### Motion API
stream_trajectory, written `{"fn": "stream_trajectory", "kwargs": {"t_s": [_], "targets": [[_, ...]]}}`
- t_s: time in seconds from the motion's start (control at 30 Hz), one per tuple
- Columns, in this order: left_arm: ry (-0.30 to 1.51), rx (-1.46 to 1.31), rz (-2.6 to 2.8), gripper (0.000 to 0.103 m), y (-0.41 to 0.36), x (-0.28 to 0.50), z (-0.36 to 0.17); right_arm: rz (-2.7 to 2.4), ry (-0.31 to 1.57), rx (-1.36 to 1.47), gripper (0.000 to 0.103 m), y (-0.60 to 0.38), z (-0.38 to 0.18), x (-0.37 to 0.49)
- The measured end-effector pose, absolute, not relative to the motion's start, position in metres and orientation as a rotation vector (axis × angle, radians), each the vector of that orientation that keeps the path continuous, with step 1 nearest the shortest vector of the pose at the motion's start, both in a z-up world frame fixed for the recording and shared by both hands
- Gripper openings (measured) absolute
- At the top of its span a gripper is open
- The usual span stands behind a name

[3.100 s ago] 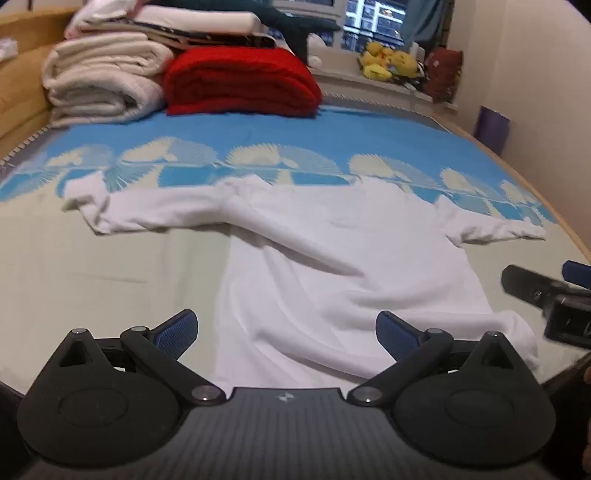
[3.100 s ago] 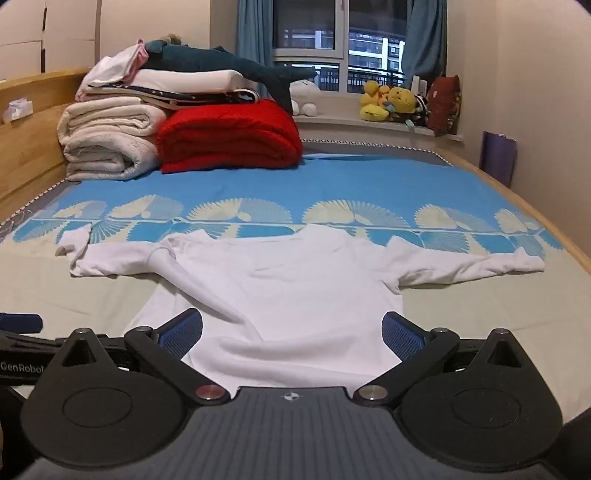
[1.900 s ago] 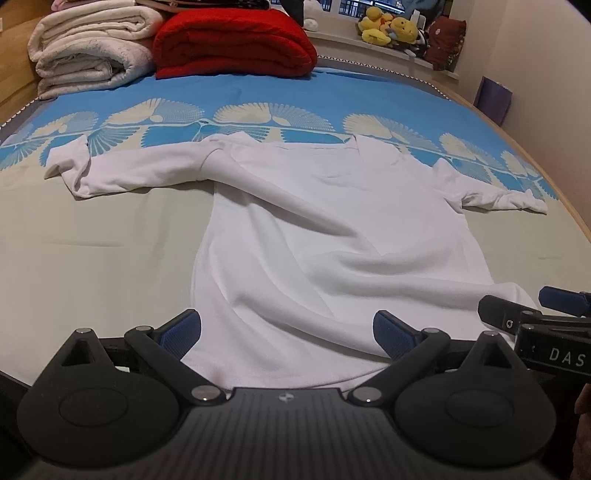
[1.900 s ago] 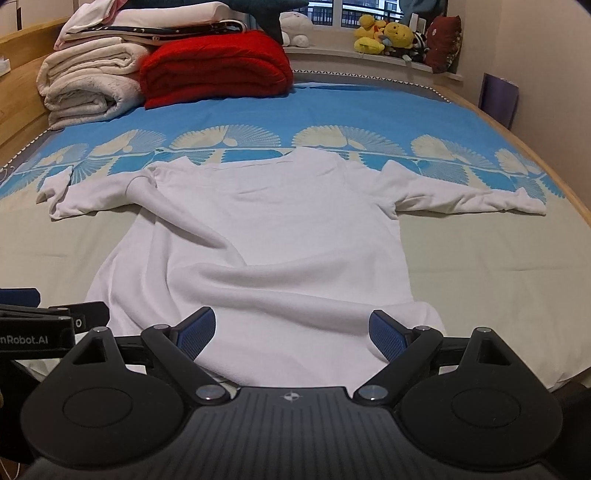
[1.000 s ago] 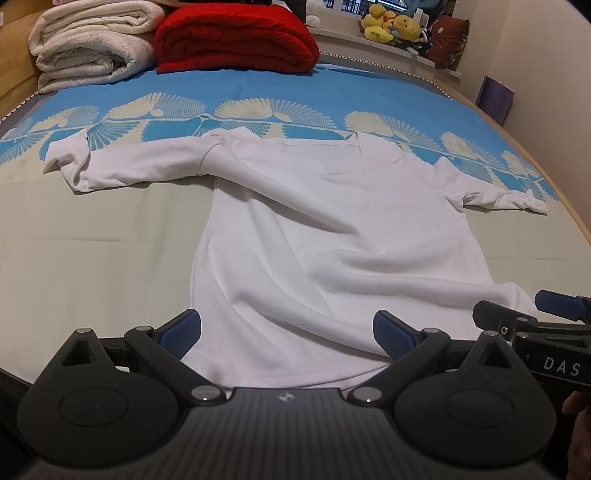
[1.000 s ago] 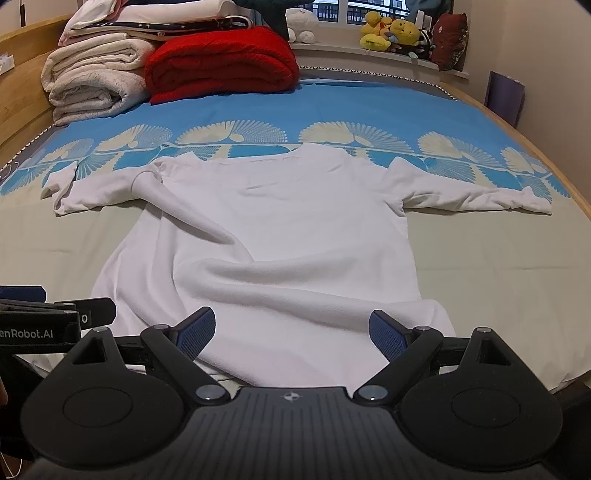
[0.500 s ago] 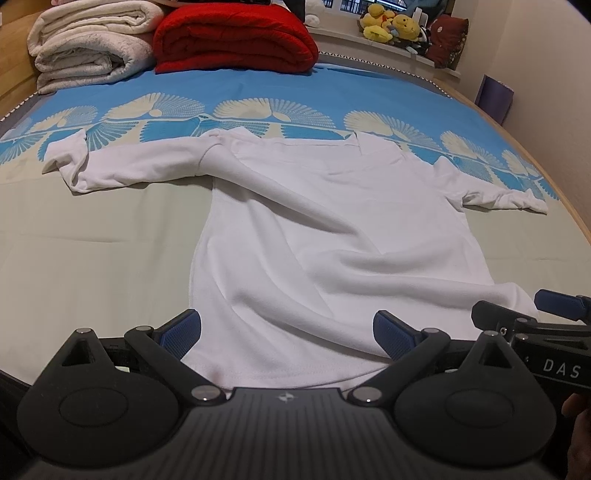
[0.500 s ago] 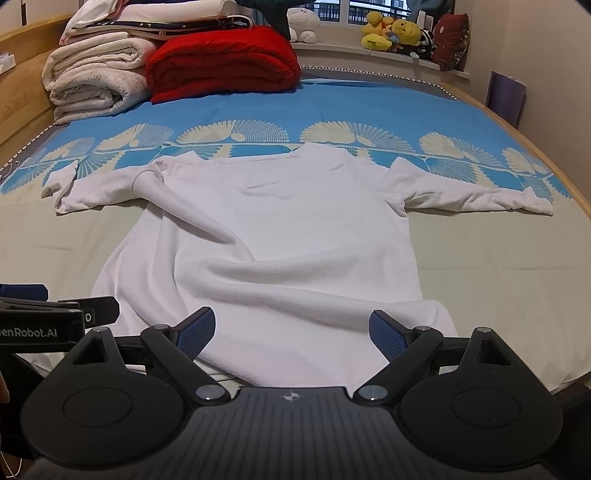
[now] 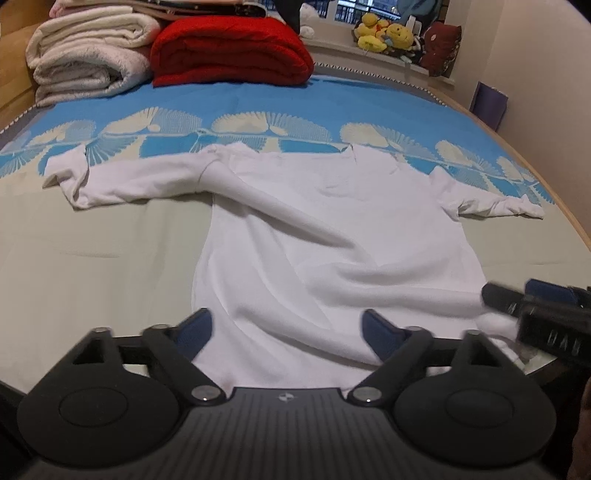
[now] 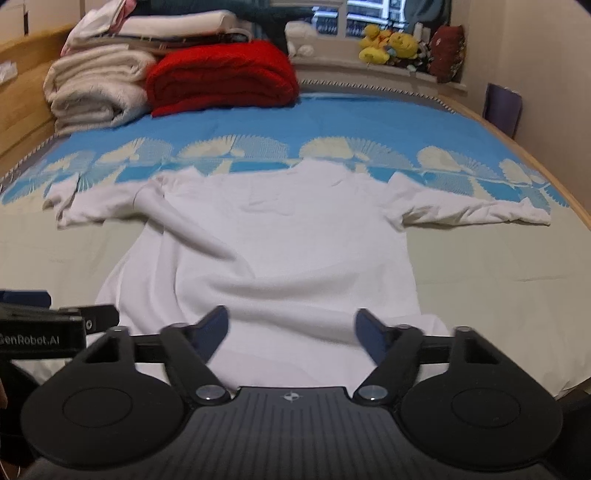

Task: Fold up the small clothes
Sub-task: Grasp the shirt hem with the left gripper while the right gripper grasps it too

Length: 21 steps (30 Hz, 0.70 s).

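A white long-sleeved shirt point(image 9: 314, 236) lies spread on the bed with both sleeves stretched out sideways and a diagonal ridge of wrinkles across its body; it also shows in the right wrist view point(image 10: 288, 243). My left gripper point(image 9: 286, 330) is open over the shirt's near hem, left of centre. My right gripper point(image 10: 291, 330) is open over the hem's right part. Each gripper shows at the edge of the other's view: the right gripper point(image 9: 535, 310), the left gripper point(image 10: 44, 325).
The bed cover point(image 9: 332, 107) is blue with a fan pattern at the back and beige near me. A red folded blanket point(image 9: 229, 51) and cream blankets point(image 9: 85, 62) are stacked at the head. Plush toys point(image 9: 384, 33) sit on the windowsill. A wooden bed rail point(image 10: 535, 162) runs along the right.
Both grippers have tilted up and moved slightly forward over the hem, so more of the far bed shows. The right gripper's jaws stand a little narrower. The shirt has not moved.
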<state>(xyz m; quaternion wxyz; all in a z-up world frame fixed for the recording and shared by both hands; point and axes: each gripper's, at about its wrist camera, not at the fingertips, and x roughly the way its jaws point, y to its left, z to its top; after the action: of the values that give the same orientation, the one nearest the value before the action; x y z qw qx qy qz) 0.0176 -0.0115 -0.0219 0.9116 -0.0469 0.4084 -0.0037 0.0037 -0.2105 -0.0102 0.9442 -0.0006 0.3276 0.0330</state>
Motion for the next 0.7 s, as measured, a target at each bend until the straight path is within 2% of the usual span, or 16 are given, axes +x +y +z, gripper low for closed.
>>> {"fn": "stream_trajectory", "kwargs": {"t_s": [0.07,0.1,0.17,0.27,0.5,0.7], "targets": [[0.825,-0.088,-0.017,0.067,-0.006,0.02,-0.016,0.072,0.634,0.037,0.043,-0.217,-0.004,0.003],[0.817,-0.086,-0.02,0.063,-0.001,0.023,-0.011,0.076,0.618,0.058,0.036,-0.221,0.0,0.003],[0.813,-0.085,-0.036,0.048,0.006,0.03,-0.003,0.085,0.583,0.088,0.032,-0.231,0.01,0.006],[0.798,-0.06,-0.074,0.032,0.017,0.049,0.007,0.104,0.557,0.082,0.032,-0.243,0.023,0.019],[0.801,-0.086,-0.108,0.023,0.054,0.134,0.009,0.174,0.549,-0.012,0.032,-0.268,0.047,0.098],[0.804,-0.146,-0.126,0.023,0.075,0.207,-0.012,0.162,0.624,-0.076,0.033,-0.283,0.016,0.183]]}}
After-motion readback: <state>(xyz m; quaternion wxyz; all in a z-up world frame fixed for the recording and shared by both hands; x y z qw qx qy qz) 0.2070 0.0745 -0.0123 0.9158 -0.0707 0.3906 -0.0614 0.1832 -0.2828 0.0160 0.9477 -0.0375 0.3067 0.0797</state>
